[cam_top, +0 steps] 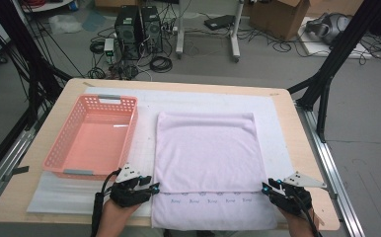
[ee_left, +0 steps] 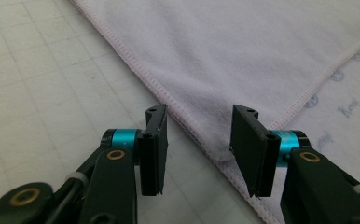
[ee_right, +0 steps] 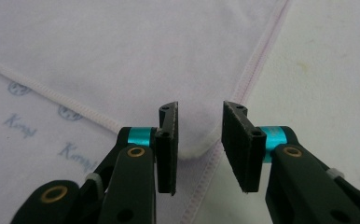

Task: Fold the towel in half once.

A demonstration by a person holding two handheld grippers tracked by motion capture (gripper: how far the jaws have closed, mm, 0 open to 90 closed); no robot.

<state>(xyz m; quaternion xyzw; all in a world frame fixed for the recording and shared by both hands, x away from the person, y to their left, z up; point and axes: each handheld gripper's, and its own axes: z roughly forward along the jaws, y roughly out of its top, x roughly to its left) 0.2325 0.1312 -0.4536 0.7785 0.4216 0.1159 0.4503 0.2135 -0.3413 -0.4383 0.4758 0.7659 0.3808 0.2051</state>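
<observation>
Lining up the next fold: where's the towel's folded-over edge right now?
In the high view the folded edge runs across the towel near the table's near side, between the left tool and right tool, right of the pink basket.

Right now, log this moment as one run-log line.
towel: flat, near edge folded up | left gripper: open at folded corner | right gripper: open at other folded corner | basket: left of towel

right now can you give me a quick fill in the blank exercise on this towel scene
1. The basket left of the towel is ____ in colour.
2. The left gripper and the right gripper each sit at a ____ of the towel's folded-over layer.
3. Both grippers' jaws stand ____.
4. Inside, the basket holds ____.

Missing words: pink; corner; open; nothing
</observation>
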